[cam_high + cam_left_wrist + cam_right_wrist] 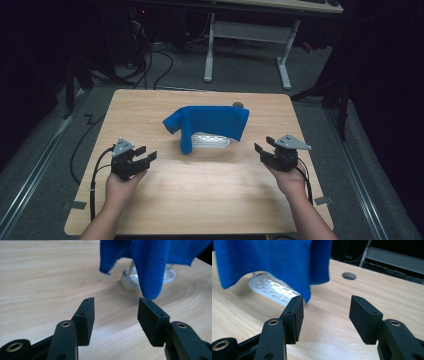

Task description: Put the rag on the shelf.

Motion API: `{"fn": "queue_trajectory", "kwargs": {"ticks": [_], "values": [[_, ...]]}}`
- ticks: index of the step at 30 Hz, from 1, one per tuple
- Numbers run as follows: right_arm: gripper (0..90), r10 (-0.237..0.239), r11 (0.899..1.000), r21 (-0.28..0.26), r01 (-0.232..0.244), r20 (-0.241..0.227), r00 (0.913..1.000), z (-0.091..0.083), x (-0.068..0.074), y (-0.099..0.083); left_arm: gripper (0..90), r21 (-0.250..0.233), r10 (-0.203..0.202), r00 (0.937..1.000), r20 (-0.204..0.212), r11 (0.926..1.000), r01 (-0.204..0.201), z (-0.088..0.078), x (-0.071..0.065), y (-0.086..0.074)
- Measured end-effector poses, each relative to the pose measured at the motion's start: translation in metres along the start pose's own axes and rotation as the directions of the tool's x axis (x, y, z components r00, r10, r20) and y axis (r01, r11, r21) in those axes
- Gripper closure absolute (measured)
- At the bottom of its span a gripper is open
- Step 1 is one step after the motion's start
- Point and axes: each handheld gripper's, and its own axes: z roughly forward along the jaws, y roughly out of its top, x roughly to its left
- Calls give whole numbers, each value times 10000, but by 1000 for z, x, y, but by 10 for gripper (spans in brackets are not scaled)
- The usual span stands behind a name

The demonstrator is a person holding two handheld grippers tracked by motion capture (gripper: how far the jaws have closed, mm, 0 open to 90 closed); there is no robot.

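Both tongs hang just above the table (200,200) with nothing in them. The left gripper (145,156) has its jaws spread wide, and so does the right gripper (264,146). Between them, toward the far side, a blue cloth (210,122) drapes over a white slotted rack (212,140), well apart from either gripper.

rack top: the white slotted rack (212,140) is largely hidden under the blue cloth (210,122)
cloth top: cut off in both gripper views
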Motion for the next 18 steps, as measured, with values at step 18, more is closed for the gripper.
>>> {"fn": "queue_trajectory", "kwargs": {"ticks": [18], "values": [[319, -159, 9956, 905, 240, -897, 9958, -13, 81, -46, 441, 1419, 863, 9890, 1202, 9845, -1032, -16, -79, -67]]}}
